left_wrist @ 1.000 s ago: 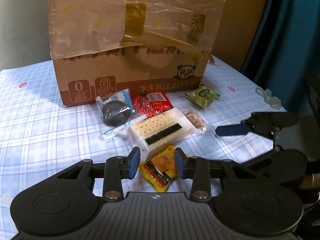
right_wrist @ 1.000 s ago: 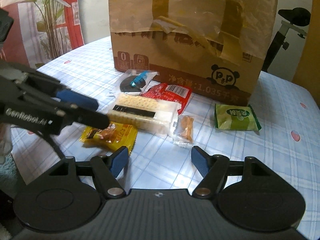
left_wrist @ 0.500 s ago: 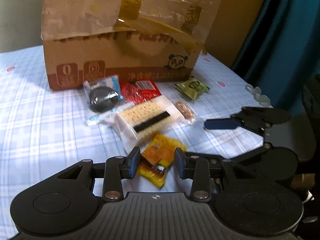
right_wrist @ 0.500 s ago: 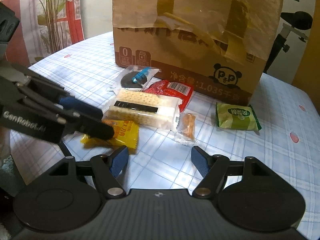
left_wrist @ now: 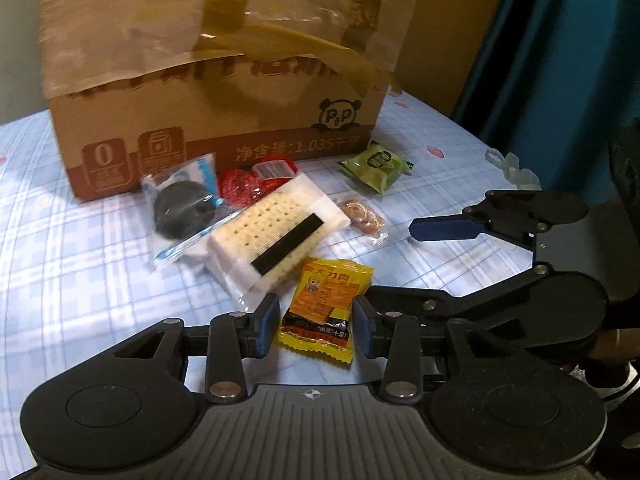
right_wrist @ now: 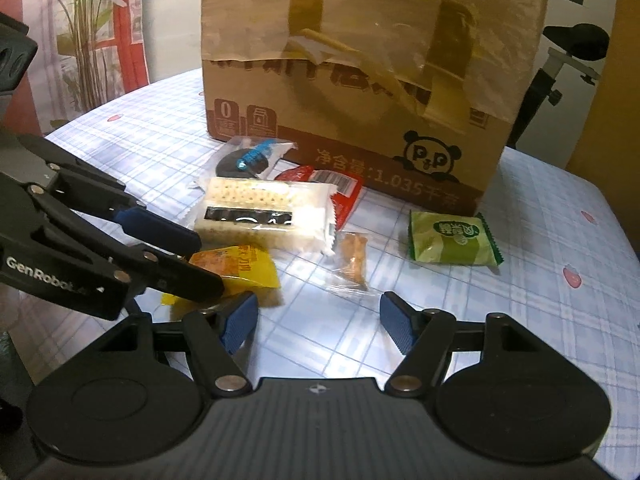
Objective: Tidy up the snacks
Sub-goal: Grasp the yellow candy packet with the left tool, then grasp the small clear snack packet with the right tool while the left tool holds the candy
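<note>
My left gripper (left_wrist: 316, 322) is shut on a yellow snack packet (left_wrist: 324, 310) and holds it just above the table; it also shows in the right wrist view (right_wrist: 236, 266). Beyond it lie a white cracker pack (left_wrist: 276, 232), a dark round snack in clear wrap (left_wrist: 180, 208), a red packet (left_wrist: 248, 182), a small brown snack (left_wrist: 362, 216) and a green packet (left_wrist: 376, 164). My right gripper (right_wrist: 318, 322) is open and empty, low over the table in front of the snacks.
A large taped cardboard box (left_wrist: 216, 80) stands behind the snacks on the blue checked tablecloth (left_wrist: 80, 280). The table's right edge is near a dark curtain (left_wrist: 560, 40). A plant (right_wrist: 76, 40) stands at the far left in the right wrist view.
My left gripper has lifted the yellow packet off the table and tilted it upright. The view has drawn closer to the box. The right gripper has barely moved.
</note>
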